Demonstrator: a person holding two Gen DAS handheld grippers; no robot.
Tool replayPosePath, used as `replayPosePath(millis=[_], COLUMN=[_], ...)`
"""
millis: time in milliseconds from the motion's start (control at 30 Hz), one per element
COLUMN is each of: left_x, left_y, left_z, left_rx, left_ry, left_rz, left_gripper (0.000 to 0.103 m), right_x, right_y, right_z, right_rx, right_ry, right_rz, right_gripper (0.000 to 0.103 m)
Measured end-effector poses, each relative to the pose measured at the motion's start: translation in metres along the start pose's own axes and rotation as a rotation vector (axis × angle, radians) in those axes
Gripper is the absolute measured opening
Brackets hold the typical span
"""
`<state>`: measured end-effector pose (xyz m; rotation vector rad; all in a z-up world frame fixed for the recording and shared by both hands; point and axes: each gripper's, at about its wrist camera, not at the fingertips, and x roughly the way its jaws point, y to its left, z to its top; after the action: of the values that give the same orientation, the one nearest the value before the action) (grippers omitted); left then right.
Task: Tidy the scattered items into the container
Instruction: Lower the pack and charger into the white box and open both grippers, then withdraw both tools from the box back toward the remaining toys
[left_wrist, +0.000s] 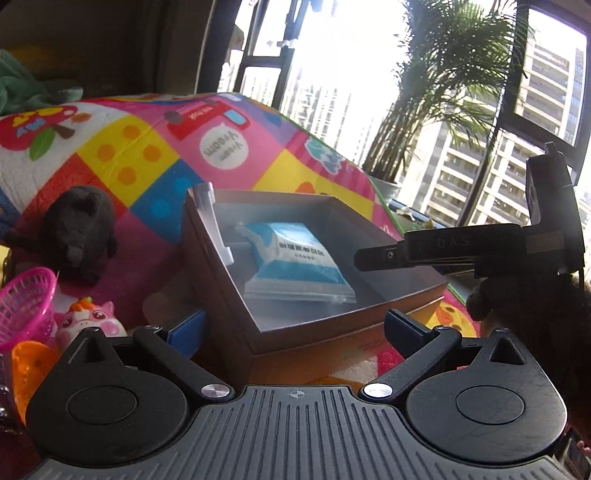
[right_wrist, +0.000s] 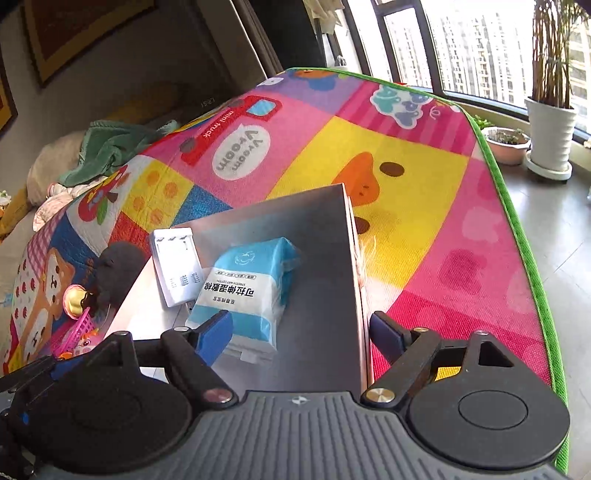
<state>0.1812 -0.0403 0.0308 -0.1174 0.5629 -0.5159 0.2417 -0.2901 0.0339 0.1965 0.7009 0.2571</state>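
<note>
Left wrist view first, reading from its left edge: I see a pink basket (left_wrist: 26, 306) low on the play mat (left_wrist: 147, 147), an orange plastic piece (left_wrist: 31, 365) below it, and a pink pig toy (left_wrist: 94, 323) just beside the basket. Above them sits a dark plush animal (left_wrist: 79, 232). Further right is the box (left_wrist: 229, 295), open at the top, with a white charger (left_wrist: 214, 225) leaning against its left inner wall and a blue and white wipes pack (left_wrist: 299, 264) lying flat on its floor. My left hand-held gripper (left_wrist: 295, 328) has its jaws wide apart with nothing between them; they frame the near corner of the box without touching it. At the right, the right hand-held gripper (left_wrist: 461, 251) reaches sideways over the box's right rim, a potted palm (left_wrist: 436, 92) behind it at the window.

On the right wrist view, again from the left, a green cloth (right_wrist: 107, 151) lies crumpled beyond the mat's far edge. The plush animal, a gold round object (right_wrist: 75, 301) and the basket crowd against the box's left side. The charger and wipes pack lie touching inside. My right gripper's jaws stand apart and empty, the left finger (right_wrist: 212, 334) over the pack's near end; I cannot tell if it touches. A white plant pot (right_wrist: 550, 136) stands on the floor at far right.
</note>
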Motion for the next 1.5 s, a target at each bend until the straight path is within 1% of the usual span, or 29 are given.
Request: replayPosePath(millis=[33, 100, 133, 267, 333, 367, 433, 500, 533, 600, 633, 667, 700, 733, 767, 833, 900, 1000, 1100, 1200, 1267, 1333, 1400, 1433, 1467, 1500], left_x=[0.0, -0.001, -0.003, -0.018, -0.03, -0.037, -0.053, -0.07, -0.076, -0.083, -0.085, -0.087, -0.09, -0.095, -0.099, -0.101, -0.103, -0.104, -0.104, -0.105, -0.105, -0.105, -0.106, -0.106, -0.106, -0.106], left_y=[0.001, 0.004, 0.007, 0.014, 0.013, 0.012, 0.014, 0.023, 0.029, 0.046, 0.056, 0.065, 0.071, 0.074, 0.074, 0.076, 0.078, 0.074, 0.074, 0.077, 0.077, 0.078, 0.079, 0.079, 0.079, 0.079], left_z=[0.0, -0.001, -0.002, -0.004, -0.008, -0.011, -0.018, -0.028, -0.033, -0.041, -0.045, -0.05, -0.056, -0.061, -0.062, -0.063, -0.063, -0.064, -0.064, -0.065, -0.066, -0.066, -0.066, -0.066, -0.066, -0.066], left_rx=[-0.003, -0.005, -0.01, -0.034, -0.026, -0.02, -0.009, -0.016, -0.035, -0.125, -0.185, -0.245, -0.285, -0.298, -0.306, -0.322, -0.333, -0.312, -0.319, -0.338, -0.339, -0.341, -0.347, -0.35, -0.352, -0.352], left_ry=[0.001, -0.011, -0.013, -0.009, -0.009, -0.014, -0.035, -0.055, -0.057, -0.024, -0.007, 0.001, -0.006, -0.04, -0.061, -0.08, -0.09, -0.105, -0.105, -0.106, -0.106, -0.109, -0.111, -0.111, -0.111, -0.111], left_rz=[0.004, 0.046, 0.052, 0.033, 0.028, 0.042, 0.098, 0.199, 0.257, 0.347, 0.363, 0.361, 0.351, 0.334, 0.327, 0.316, 0.302, 0.291, 0.283, 0.271, 0.265, 0.261, 0.259, 0.26, 0.261, 0.262], left_gripper=[0.102, 0.103, 0.103, 0.103, 0.103, 0.103, 0.103, 0.103, 0.103, 0.103, 0.103, 0.103, 0.103, 0.103, 0.103, 0.103, 0.103, 0.103, 0.103, 0.103, 0.103, 0.103, 0.103, 0.103, 0.103, 0.103], right_x=[0.001, 0.003, 0.004, 0.016, 0.018, 0.015, 0.003, -0.01, -0.015, -0.017, -0.015, -0.01, -0.003, 0.007, 0.016, 0.036, 0.056, 0.083, 0.094, 0.083, 0.07, 0.049, 0.021, 0.007, -0.006, -0.018], right_y=[0.005, 0.016, 0.021, 0.039, 0.047, 0.053, 0.066, 0.08, 0.088, 0.105, 0.115, 0.124, 0.134, 0.142, 0.149, 0.164, 0.18, 0.201, 0.201, 0.181, 0.165, 0.15, 0.139, 0.135, 0.132, 0.129], right_z=[0.0, 0.001, 0.002, 0.004, 0.004, 0.004, 0.005, 0.009, 0.013, 0.02, 0.025, 0.031, 0.038, 0.046, 0.053, 0.065, 0.071, 0.069, 0.067, 0.068, 0.067, 0.063, 0.054, 0.047, 0.04, 0.03], right_rx=[-0.02, -0.049, -0.068, -0.115, -0.152, -0.179, -0.244, -0.295, -0.314, -0.341, -0.348, -0.342, -0.324, -0.3, -0.277, -0.247, -0.259, -0.348, -0.377, -0.364, -0.356, -0.332, -0.323, -0.328, -0.337, -0.346], right_ry=[0.003, 0.006, 0.002, -0.001, -0.025, -0.053, -0.112, -0.141, -0.138, -0.11, -0.089, -0.058, -0.02, 0.014, 0.034, 0.048, 0.047, 0.042, 0.05, 0.019, 0.004, -0.009, -0.039, -0.057, -0.072, -0.088], right_rz=[0.011, 0.038, 0.04, 0.03, -0.01, -0.043, -0.085, -0.079, -0.06, -0.01, 0.013, 0.042, 0.077, 0.106, 0.122, 0.127, 0.115, 0.043, -0.027, -0.157, -0.208, -0.209, -0.18, -0.163, -0.148, -0.138], right_gripper=[0.083, 0.082, 0.082, 0.082, 0.082, 0.082, 0.082, 0.082, 0.082, 0.082, 0.081, 0.07, 0.061, 0.049, 0.046, 0.046, 0.046, 0.046, 0.046, 0.046, 0.046, 0.046, 0.046, 0.049, 0.057, 0.062])
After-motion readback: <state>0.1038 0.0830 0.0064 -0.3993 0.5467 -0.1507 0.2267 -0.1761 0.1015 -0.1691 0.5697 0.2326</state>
